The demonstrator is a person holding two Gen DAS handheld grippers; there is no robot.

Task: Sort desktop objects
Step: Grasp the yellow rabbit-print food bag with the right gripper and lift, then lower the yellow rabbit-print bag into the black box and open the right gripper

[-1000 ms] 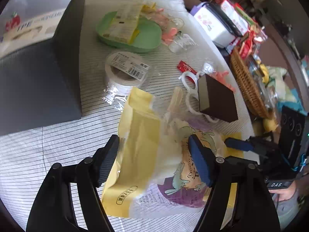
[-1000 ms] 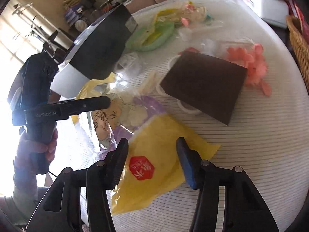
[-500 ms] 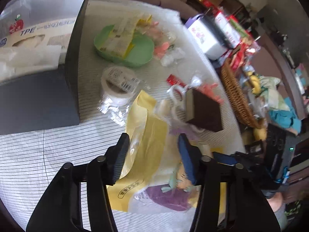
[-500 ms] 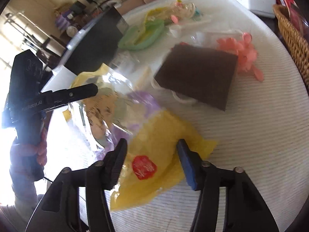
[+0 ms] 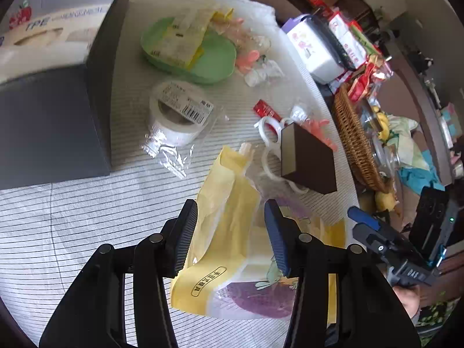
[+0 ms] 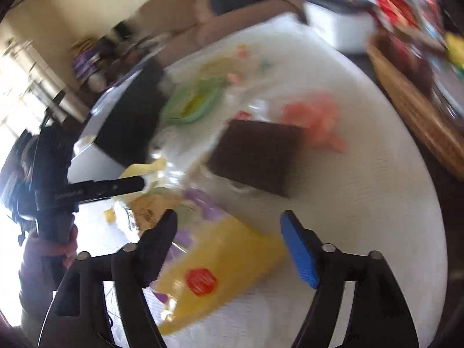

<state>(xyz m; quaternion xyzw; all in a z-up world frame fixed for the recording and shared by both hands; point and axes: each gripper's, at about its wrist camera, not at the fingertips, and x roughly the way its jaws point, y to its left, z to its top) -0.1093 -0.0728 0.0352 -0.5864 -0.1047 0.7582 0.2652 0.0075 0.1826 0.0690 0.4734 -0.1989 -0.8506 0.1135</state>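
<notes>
A round table covered with a white striped cloth (image 5: 72, 217) holds a scatter of small household items. Seen from the left wrist camera, the left gripper (image 5: 230, 235) points down over a pale yellow plastic packet (image 5: 229, 232) that lies crumpled at the near side of the table. The packet's yellow strip passes between the two fingers; whether the pads press on it cannot be told, and the jaws have just been opening slightly. A purple and cartoon-printed part of the same clear packaging spreads out below the fingers.

Just beyond the packet sits a dark brown box (image 5: 307, 159), resting partly on white plastic rings (image 5: 268, 156). To its left lies a roll of white tape (image 5: 174, 116) in a clear wrapper with a barcode label. Farther back is a green oval dish (image 5: 214, 61) with yellow and white paper packets lying on it. A large dark box (image 5: 49, 121) stands at the left. A wicker basket (image 5: 356, 145) sits at the table's right edge.

The right wrist view is blurred. The right gripper (image 6: 229, 240) hangs with its jaws wide apart, having just been opening, over a bright yellow bag (image 6: 223, 269) with a red mark. The bag lies flat on the cloth between the fingers, not touched by either.
</notes>
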